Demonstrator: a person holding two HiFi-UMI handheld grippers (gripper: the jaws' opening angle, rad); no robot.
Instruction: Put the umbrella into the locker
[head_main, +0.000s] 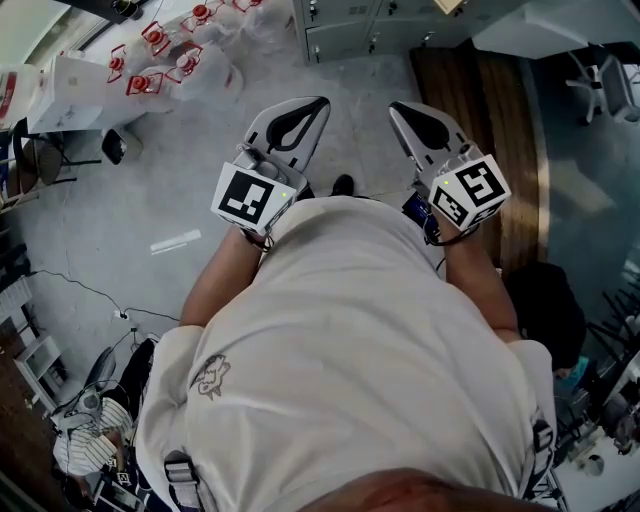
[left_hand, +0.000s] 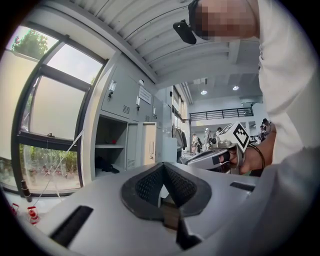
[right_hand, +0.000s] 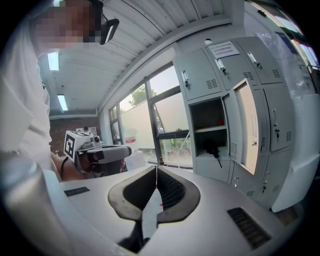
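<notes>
We see left gripper (left_hand: 162, 166) and right gripper (right_hand: 156, 169) both closed tight, nothing between jaws. Dark umbrella (right_hand: 212, 147) sits inside open locker (right_hand: 200, 75), right of centre, right gripper view.

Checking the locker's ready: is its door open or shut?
Open: the locker door stands swung out, showing the shelf inside.

The grey concrete floor (head_main: 200, 170) ahead of you lies open up to the grey metal lockers (right_hand: 200, 75). The open compartment (right_hand: 202, 114) is split by a shelf (right_hand: 210, 129). Its door (right_hand: 247, 125) juts out at the right, and a black folded umbrella (right_hand: 213, 148) fills part of the lower level. White red-handled bundles (head_main: 160, 50) crowd the floor's far left.
</notes>
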